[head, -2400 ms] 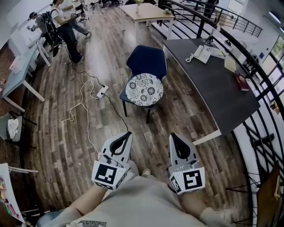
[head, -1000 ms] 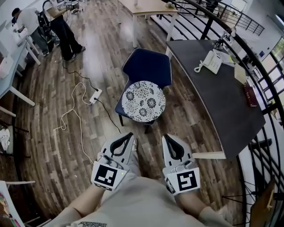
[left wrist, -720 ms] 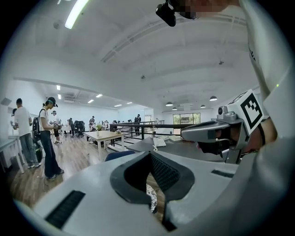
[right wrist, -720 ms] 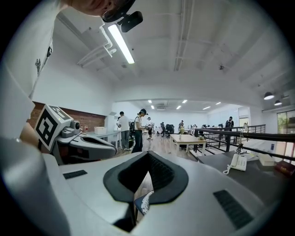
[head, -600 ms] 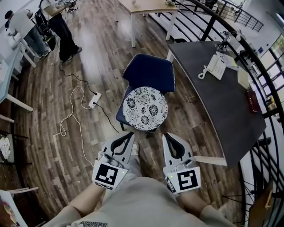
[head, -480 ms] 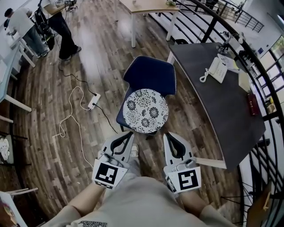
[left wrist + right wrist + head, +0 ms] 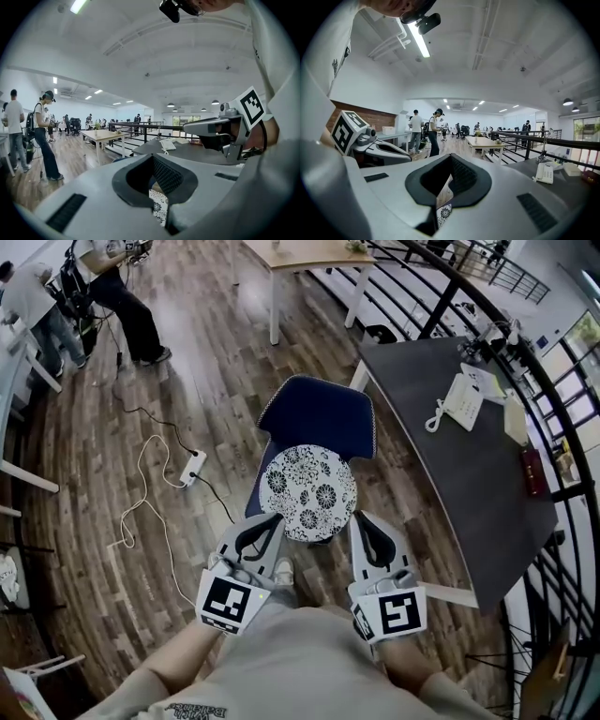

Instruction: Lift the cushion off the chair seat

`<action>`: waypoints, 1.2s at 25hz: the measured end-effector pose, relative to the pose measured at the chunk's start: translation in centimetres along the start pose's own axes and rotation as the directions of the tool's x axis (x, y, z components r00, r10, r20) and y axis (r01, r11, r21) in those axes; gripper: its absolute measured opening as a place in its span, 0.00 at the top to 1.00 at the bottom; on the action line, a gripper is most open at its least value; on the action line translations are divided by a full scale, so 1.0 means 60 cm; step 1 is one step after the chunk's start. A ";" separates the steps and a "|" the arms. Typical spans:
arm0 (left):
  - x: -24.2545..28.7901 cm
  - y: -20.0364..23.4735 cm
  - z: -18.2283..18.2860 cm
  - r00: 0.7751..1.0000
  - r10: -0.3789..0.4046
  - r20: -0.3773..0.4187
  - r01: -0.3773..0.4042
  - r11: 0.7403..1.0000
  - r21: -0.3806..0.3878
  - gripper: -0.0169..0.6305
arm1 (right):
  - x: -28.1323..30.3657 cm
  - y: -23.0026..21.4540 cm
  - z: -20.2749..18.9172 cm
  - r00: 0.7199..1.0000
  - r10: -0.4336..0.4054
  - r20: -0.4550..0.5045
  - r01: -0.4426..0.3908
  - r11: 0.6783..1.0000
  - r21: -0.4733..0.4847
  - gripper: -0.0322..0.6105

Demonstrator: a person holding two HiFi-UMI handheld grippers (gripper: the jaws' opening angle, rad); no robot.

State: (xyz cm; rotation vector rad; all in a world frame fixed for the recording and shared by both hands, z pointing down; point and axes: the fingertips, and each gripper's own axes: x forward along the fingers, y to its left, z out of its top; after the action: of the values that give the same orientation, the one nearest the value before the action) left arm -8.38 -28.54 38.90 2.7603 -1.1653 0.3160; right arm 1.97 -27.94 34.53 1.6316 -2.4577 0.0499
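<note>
Chair [image 7: 319,418] with cushion [image 7: 308,491] stands nearer on floorboards [image 7: 94,549].

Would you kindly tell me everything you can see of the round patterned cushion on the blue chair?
The round white cushion with dark floral medallions looks like thin printed fabric. It lies flat on the seat of the navy blue upholstered chair, covering the front part up to the near edge. Nothing lies on it.

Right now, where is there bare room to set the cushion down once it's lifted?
The desk, this side of the phone, is bare. So is the floor beyond the power strip. Crowded: the desk's far end, and the corded floor left of the chair.
</note>
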 end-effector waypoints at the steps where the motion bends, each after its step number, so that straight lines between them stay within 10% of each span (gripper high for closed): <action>1: 0.005 0.009 0.004 1.000 -0.002 0.003 0.002 1.000 -0.001 0.97 | 0.009 -0.003 0.002 1.000 -0.006 0.001 0.006 1.000 0.002 0.95; 30: 0.095 0.025 0.073 0.994 0.098 0.049 -0.099 0.995 0.003 0.97 | 0.067 -0.094 0.020 0.998 0.061 0.009 -0.061 0.998 0.007 0.95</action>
State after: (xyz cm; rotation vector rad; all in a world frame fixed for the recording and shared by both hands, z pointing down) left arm -4.95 -34.41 36.06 2.7355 -1.3172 0.2633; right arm 5.48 -33.97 33.66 1.5627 -2.5158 0.0602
